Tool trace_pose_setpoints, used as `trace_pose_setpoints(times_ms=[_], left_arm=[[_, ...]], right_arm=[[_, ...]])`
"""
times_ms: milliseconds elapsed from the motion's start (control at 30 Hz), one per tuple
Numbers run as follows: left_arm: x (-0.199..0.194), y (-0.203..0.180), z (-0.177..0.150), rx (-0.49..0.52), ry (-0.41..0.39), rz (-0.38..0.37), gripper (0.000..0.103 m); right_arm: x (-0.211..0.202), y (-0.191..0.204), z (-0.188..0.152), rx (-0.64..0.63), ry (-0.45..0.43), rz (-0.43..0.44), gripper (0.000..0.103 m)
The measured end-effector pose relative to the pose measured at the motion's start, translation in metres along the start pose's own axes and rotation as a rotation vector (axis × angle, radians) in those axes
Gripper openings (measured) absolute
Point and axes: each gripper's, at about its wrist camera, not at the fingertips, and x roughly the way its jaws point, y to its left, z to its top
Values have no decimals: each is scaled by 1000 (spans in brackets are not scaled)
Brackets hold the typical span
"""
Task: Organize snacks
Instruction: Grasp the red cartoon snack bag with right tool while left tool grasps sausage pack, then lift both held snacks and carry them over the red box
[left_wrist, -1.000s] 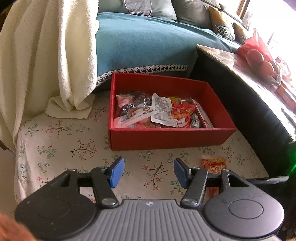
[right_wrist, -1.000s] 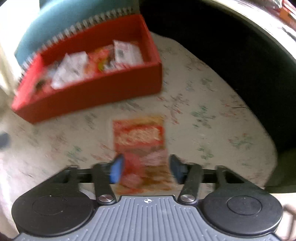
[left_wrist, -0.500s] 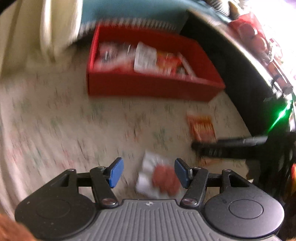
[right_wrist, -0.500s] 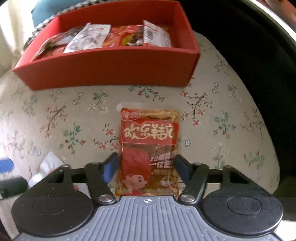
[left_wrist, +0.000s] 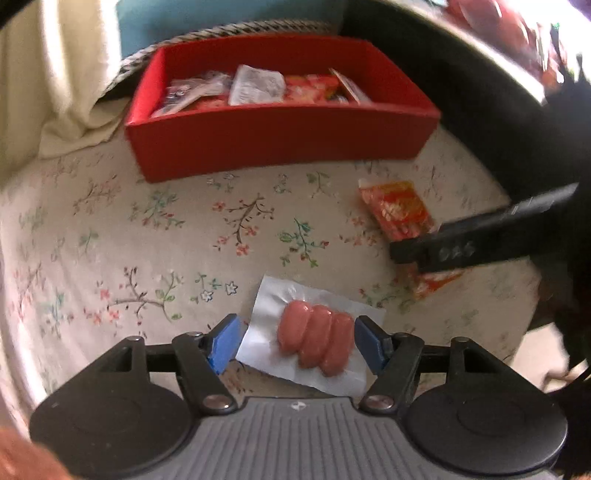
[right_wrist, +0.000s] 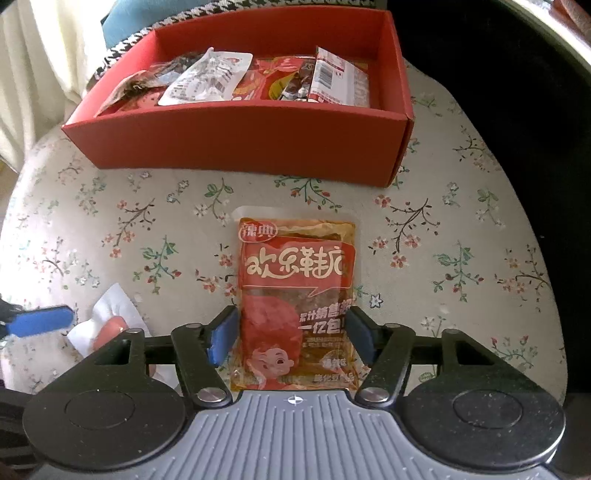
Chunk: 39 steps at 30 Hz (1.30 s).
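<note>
A clear packet of three pink sausages (left_wrist: 314, 343) lies flat on the floral cloth between the blue pads of my left gripper (left_wrist: 295, 332). Its jaws are opening and the pads do not press on it. An orange-red snack packet (right_wrist: 295, 280) lies flat between the pads of my right gripper (right_wrist: 291, 325). Those jaws are opening too and stand at the packet's long edges. Beyond both stands the red box (right_wrist: 236, 144), holding several snack packets. The left wrist view shows the red box (left_wrist: 280, 140), the orange-red packet (left_wrist: 395, 210) and a right finger (left_wrist: 480, 243) over it.
The floral cloth (left_wrist: 147, 229) covers a rounded seat. A cream blanket (left_wrist: 55, 74) hangs at the left and a teal cover (left_wrist: 221, 11) lies behind the box. A dark table edge (left_wrist: 480, 92) runs along the right. A blue left finger (right_wrist: 40, 321) shows beside the sausage packet (right_wrist: 110, 317).
My left gripper came down from facing the box to straddle the sausage packet, its jaws wider. My right gripper settled lower and straightened over the orange-red packet.
</note>
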Motion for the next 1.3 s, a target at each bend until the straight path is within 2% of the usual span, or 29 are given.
trace_pose_setpoints(times_ms=[133,367,500,567,633,733,833,933,1000,1067,1100,1133,1300], left_arm=[[19,-3,10,-60,50,-23,61],[27,-16,11,9,85,14,62],[29,-19,8,64,74,72,65],[34,-19,4,69,96,63,85],[39,-26,1,114,90,64,92],[47,-41,-6,205,91,117,99],[43,-46,-12,224,55,114,88],[37,-43,-12,200,42,98,84],[31,-38,-11,166,35,68,78],[21,-34,-6,128,16,34,53],[17,-30,-3,112,7,15,51],[14,-27,0,93,-2,6,44],[17,-13,7,34,-3,-14,42]], right_arm=[[5,8,3,-29,14,-24,77],[9,7,8,-27,24,-25,80],[14,11,8,-55,32,-47,84],[17,14,9,-53,36,-50,85],[18,16,10,-50,37,-52,85],[19,16,7,-58,27,-52,83],[15,17,2,-74,8,-54,74],[9,14,0,-47,2,-21,72],[9,15,-1,-48,3,-12,72],[7,17,-1,-50,-3,4,72],[4,16,1,-43,-9,13,72],[2,15,2,-36,-17,21,72],[-4,10,5,2,-43,24,72]])
